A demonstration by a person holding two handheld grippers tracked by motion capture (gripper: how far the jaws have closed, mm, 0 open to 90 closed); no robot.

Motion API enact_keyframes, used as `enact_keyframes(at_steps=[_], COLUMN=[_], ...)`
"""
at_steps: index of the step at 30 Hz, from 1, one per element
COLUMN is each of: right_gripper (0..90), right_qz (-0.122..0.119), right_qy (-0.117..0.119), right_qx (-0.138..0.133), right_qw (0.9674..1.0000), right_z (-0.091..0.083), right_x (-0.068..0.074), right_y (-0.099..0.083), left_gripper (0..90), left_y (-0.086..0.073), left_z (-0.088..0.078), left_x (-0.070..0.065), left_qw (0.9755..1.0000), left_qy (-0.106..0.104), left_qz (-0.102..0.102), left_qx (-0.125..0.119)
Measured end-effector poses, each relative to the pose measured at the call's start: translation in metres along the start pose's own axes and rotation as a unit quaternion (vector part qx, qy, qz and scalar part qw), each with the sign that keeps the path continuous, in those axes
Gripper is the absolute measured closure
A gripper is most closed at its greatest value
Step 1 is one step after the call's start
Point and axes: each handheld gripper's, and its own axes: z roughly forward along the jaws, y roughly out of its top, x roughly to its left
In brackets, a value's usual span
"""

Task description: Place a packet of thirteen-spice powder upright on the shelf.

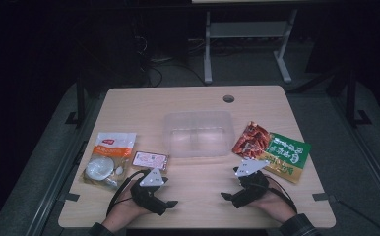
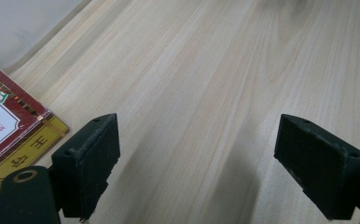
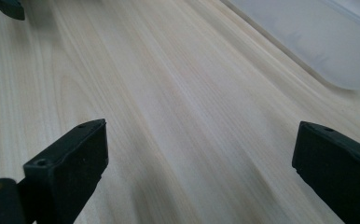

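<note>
So: light wooden table [image 1: 188,103], clear plastic container [image 1: 198,132] sits at its middle, looks empty. Left of it, a small flat pink-and-red packet [image 1: 149,160] lies near the container's front-left corner; further left, an orange-topped clear bag [image 1: 107,157] with a round white item inside lies by the table's left edge. Right of the container, a red snack packet [image 1: 251,140] touches or overlaps a green-and-yellow packet [image 1: 286,156]; can't tell which one is on top.

Left gripper [image 1: 164,202] held in the person's left hand [image 1: 124,211] at the front-left of the table, just in front of the pink-and-red packet, jaws pointing toward the table's middle. In the left gripper view its jaws stand wide apart over bare wood, nothing between them; a red, white and gold packet corner [image 2: 10,126] lies at the left beside the left jaw, apart from it.

Right gripper [image 1: 230,196] held in the right hand [image 1: 275,204] at the front-right, just in front of the green-and-yellow packet, jaws pointing inward toward the left gripper. In the right gripper view jaws also wide apart, nothing held, bare wood between; the container's wall [image 3: 318,42] shows at upper right, well apart from the jaws.

Both grippers are near each other, not touching.
</note>
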Motion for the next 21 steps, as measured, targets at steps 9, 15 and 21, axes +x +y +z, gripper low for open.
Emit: enact_keyframes(at_steps=[9,15,21], right_gripper=[3.5,5.0,7.0], right_qz=[0.009,0.01,0.009], right_qy=[0.001,0.001,0.017], right_qx=[-0.005,-0.003,0.005], right_qw=[0.9999,0.9999,0.9998], right_z=[-0.001,-0.002,-0.004], right_x=[-0.002,-0.003,-0.005], right_y=[0.0,0.001,0.003], left_gripper=[32.4,60.8,89.7], left_y=[0.001,0.001,0.0], left_z=[-0.02,-0.048,-0.066], left_x=[0.012,0.038,0.063], left_qw=[0.9992,0.9962,0.9898], left_qy=[0.027,0.057,0.1], left_qz=[-0.03,-0.065,-0.101], left_qx=[0.003,-0.011,-0.011])
